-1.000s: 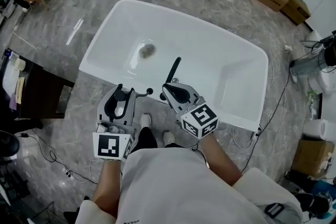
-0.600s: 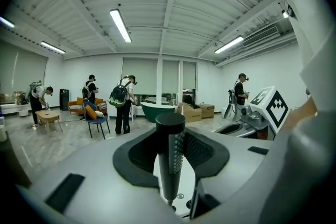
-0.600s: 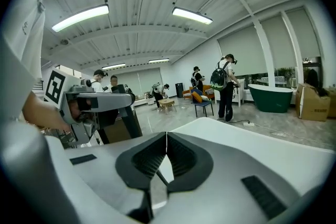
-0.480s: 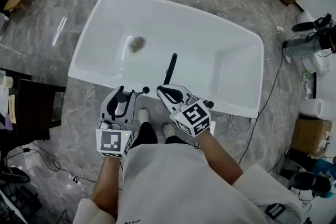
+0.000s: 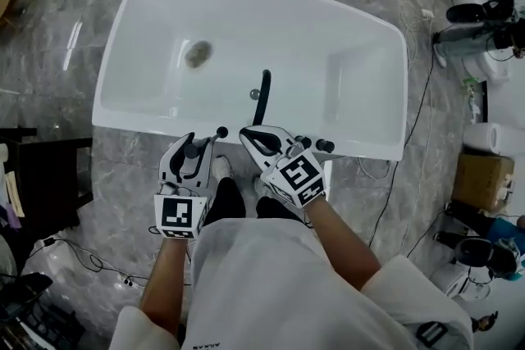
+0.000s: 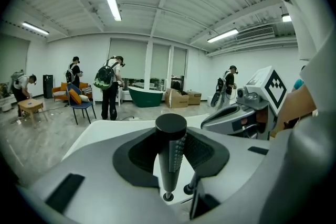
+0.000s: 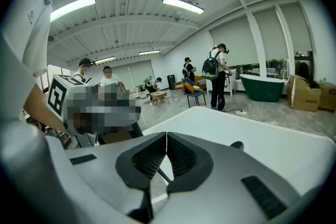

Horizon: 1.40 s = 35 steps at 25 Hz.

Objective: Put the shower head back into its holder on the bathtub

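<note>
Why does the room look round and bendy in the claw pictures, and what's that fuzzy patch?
Left gripper view: the wide-angle lens bows the ceiling light and blackens the corners. Right gripper view: same bowing; the fuzzy patch was added afterwards to hide a face. Head view: even light, a glare streak on the floor left of the bathtub.

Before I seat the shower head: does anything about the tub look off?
A brownish-grey blotch on the bathtub floor, toward its left end; stain or drain, I cannot tell. The shower head is not yet seated, gripped in the left gripper.
</note>
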Available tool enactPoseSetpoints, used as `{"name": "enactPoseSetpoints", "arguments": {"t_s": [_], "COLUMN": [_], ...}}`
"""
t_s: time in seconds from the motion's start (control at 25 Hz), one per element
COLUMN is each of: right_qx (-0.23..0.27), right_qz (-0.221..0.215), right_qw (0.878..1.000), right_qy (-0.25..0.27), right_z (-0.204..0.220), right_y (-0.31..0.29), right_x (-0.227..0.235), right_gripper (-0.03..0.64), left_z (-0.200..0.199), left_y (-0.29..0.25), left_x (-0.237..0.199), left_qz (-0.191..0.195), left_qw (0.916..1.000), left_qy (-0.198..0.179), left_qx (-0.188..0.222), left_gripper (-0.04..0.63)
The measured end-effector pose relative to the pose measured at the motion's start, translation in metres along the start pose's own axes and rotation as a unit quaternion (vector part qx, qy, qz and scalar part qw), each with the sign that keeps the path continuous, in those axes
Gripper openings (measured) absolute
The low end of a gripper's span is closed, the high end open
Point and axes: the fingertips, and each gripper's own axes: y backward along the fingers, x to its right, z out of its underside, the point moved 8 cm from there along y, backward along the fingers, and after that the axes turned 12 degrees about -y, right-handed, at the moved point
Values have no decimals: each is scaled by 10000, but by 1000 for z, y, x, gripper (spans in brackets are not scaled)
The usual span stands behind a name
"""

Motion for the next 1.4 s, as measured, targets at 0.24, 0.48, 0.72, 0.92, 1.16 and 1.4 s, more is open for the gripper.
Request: {"name": "enactPoseSetpoints", "arguments": {"t_s": [0.24,0.48,0.72,0.92,1.16,1.4], "right_qx": [-130,-187,-251,-302,-373,-460], "right_qz": [104,207,279,286,269,247], "right_qw": [9998,9993,9991,9987,9985,9980], "right_qy": [-112,-233,-217,-280,-282,-367], "right_z": [16,36,51,63,76,84], "right_y": [-7,-6,-4,-1,-4,-12], "right_x": [4,4,14,15,14,15], "right_gripper": [18,18,18,18,18,18], "left_z": [25,47,67,85,104,120], "left_y": [-19,-28,-43,-49,-59,-72], "left_x": [6,13,17,24,29,31], "left_qz": [218,249,163,151,123,101], "left_qw": [9994,9989,9986,9979,9970,9962], "left_qy": [53,96,195,228,248,318], "left_qx": [-254,-382,-456,-587,-723,-801], "left_gripper": [137,137,137,137,138,138]}}
